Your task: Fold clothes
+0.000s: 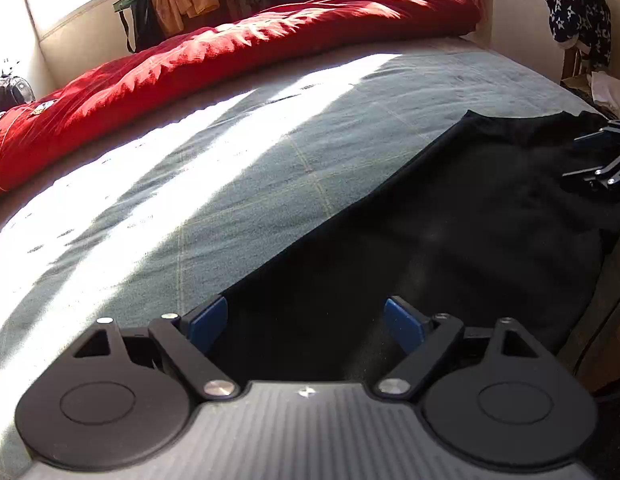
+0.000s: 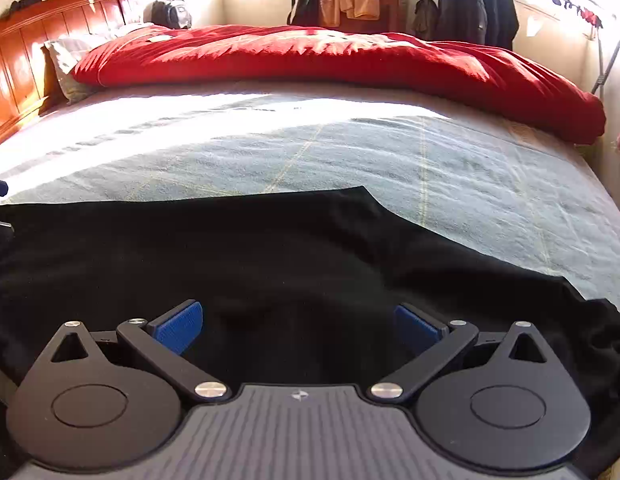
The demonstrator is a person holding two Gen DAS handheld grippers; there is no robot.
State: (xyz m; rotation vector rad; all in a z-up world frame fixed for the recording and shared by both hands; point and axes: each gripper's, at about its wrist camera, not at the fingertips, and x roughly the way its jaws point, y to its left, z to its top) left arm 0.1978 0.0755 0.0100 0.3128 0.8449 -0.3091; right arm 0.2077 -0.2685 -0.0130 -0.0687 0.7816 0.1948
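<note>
Left fingers [image 1: 305, 322] spread wide, right fingers [image 2: 297, 326] likewise, both low over black garment [image 2: 269, 248].

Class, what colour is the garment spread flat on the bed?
Black garment, plain, clearest in the right wrist view.

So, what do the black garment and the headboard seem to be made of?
Black garment: soft matte fabric, perhaps cotton knit; it lies limp, without shine. Headboard: probably varnished wood; reddish-brown grooved panels gleam in the sunlight.

Black garment [image 2: 269, 248] — red duvet [image 2: 350, 60].
</note>
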